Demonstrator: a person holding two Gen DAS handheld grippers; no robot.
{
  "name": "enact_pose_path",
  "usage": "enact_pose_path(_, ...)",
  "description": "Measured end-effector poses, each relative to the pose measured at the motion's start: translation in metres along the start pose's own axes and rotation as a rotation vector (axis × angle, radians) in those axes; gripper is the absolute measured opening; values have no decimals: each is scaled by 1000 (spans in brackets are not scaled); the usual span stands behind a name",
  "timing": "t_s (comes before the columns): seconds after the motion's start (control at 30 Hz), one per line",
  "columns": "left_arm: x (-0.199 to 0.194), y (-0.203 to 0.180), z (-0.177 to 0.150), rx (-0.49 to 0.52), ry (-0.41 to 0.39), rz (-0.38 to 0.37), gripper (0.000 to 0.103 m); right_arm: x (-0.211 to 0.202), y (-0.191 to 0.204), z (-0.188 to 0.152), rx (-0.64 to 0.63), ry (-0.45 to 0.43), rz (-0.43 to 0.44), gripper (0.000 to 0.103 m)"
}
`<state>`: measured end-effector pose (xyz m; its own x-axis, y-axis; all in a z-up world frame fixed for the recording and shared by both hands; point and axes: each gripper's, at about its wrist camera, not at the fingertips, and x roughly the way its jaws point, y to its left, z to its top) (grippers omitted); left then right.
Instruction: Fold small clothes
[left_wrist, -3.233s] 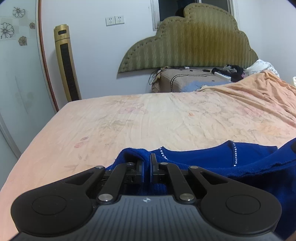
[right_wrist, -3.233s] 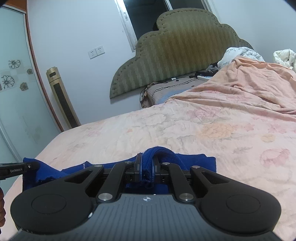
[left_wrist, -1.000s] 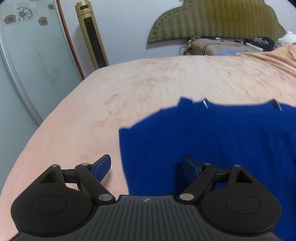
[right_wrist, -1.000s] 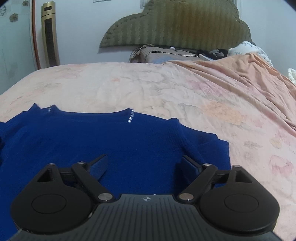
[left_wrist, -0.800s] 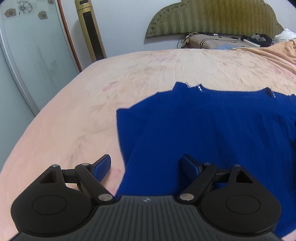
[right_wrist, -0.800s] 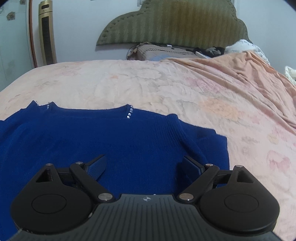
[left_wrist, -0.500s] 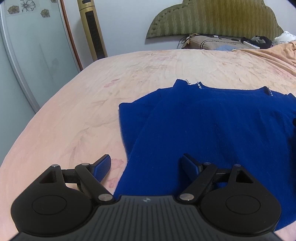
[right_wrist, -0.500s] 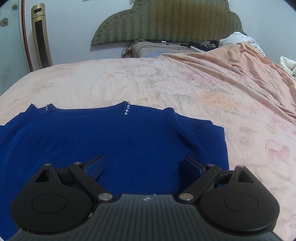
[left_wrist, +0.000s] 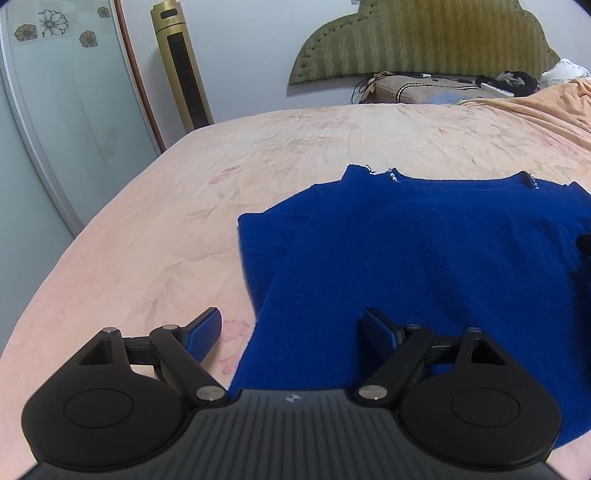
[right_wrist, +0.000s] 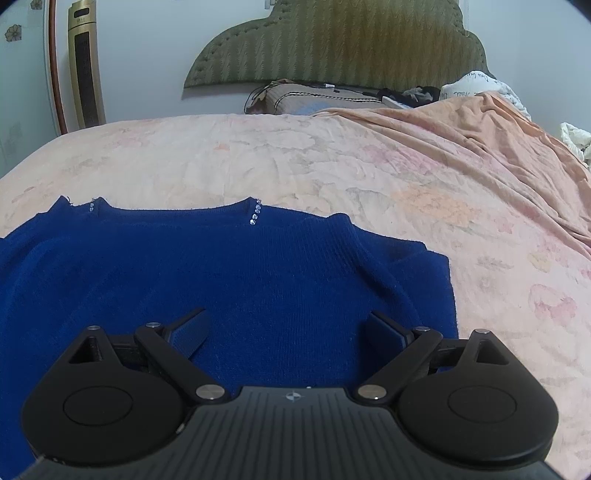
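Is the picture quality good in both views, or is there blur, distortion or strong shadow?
Left wrist view: sharp, but fisheye bends the glass door frame and darkens the corners; blue sweater evenly lit. Right wrist view: also sharp, the bed edge curves, headboard dim, no hard shadows or glare.

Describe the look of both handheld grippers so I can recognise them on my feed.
The left gripper and right gripper match: ribbed dark grey body with a small star-like emblem, two round black lobes, black linkage arms with silver pivots, and blue-faced finger pads.

Black ribbed tongs (left_wrist: 291, 332), blue pads (left_wrist: 205, 332), silver pivot screws, round discs.
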<state>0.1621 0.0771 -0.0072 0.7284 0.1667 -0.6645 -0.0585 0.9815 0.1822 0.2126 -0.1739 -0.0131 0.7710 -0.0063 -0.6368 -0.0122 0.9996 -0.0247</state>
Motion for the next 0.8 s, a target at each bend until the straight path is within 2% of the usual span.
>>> enact_pose_path(0.8, -12, 5, -13, 57, -4, 2, 84, -5, 11, 0, -64, -19, -47, 96)
